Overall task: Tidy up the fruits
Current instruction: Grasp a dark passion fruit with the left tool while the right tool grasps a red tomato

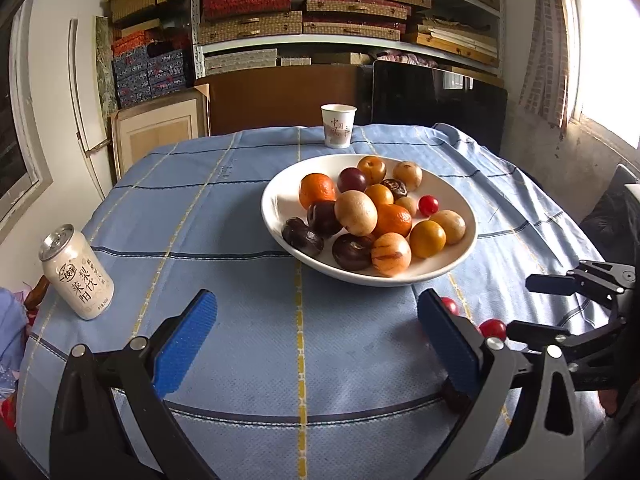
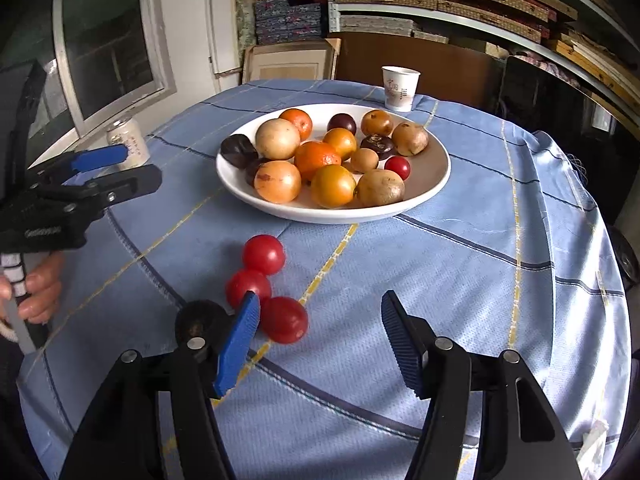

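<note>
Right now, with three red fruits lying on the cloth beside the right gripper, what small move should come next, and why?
Probably slide the right gripper sideways toward the nearest red fruit so it sits between the fingers. The jaws are open and empty, and that fruit lies just inside the left blue pad. One red fruit already sits in the white bowl.

A cluttered storeroom: metal shelves (image 1: 344, 44) stacked with woven and cloth-covered boxes (image 1: 250, 28), framed boards (image 1: 160, 128) leaning against the wall, behind a cloth-covered table (image 1: 240, 208).
</note>
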Motion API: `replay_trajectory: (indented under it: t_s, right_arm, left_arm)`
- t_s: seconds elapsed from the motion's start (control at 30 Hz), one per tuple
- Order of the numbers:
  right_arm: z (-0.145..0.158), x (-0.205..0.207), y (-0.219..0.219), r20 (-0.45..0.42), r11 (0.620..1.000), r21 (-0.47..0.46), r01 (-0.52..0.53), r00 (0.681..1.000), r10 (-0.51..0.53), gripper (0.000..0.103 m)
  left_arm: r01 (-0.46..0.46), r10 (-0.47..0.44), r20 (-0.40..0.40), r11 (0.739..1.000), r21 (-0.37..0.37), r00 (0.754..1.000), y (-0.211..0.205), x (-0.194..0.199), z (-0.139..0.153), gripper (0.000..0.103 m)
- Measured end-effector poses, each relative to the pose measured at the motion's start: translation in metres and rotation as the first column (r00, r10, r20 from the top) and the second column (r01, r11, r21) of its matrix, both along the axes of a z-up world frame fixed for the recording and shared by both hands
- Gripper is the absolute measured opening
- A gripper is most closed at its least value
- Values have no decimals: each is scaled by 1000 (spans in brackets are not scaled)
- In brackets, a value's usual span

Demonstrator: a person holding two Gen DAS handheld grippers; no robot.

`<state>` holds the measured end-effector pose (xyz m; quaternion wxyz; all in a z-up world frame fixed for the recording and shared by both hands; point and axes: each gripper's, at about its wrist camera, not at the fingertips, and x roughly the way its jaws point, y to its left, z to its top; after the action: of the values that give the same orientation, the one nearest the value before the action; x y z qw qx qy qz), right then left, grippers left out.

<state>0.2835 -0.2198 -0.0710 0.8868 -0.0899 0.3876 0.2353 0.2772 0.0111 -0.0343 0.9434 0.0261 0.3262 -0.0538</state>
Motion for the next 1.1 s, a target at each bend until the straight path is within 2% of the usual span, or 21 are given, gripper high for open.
replay_trajectory:
  t_s: [0.23, 0.47, 0.7, 0.83, 0.93, 1.0, 1.1]
  right_arm:
    - [-10, -13, 4, 3, 994, -43, -96, 995, 96, 67]
    - [-18, -22, 21, 50, 984, -121, -132, 989, 139, 69]
    - [-20, -13, 17, 19, 990, -81, -114, 993, 116, 69]
    - [-18, -14, 20, 37, 990, -79, -117, 992, 120, 68]
    - [-18, -15, 22, 41, 988, -85, -128, 990, 132, 57]
    - [-19, -14, 24, 32, 988, -93, -127, 991, 131, 44]
    - [-22, -12, 25, 18, 987, -102, -126, 992, 128, 42]
  left_arm:
    - [2, -2, -26, 1000, -8, 1000, 2, 2, -4, 99]
    - [6, -7, -40, 1000, -15, 999, 1, 4, -6, 99]
    - [5, -6, -42, 1000, -18, 999, 1, 5, -7, 99]
    - [10, -10, -42, 1000, -8, 999, -1, 5, -8, 99]
    - [11, -11, -43, 1000, -2, 999, -2, 5, -8, 99]
    - [11, -11, -43, 1000, -3, 999, -2, 5, -8, 99]
    - [11, -12, -47, 1000, -6, 999, -2, 6, -9, 99]
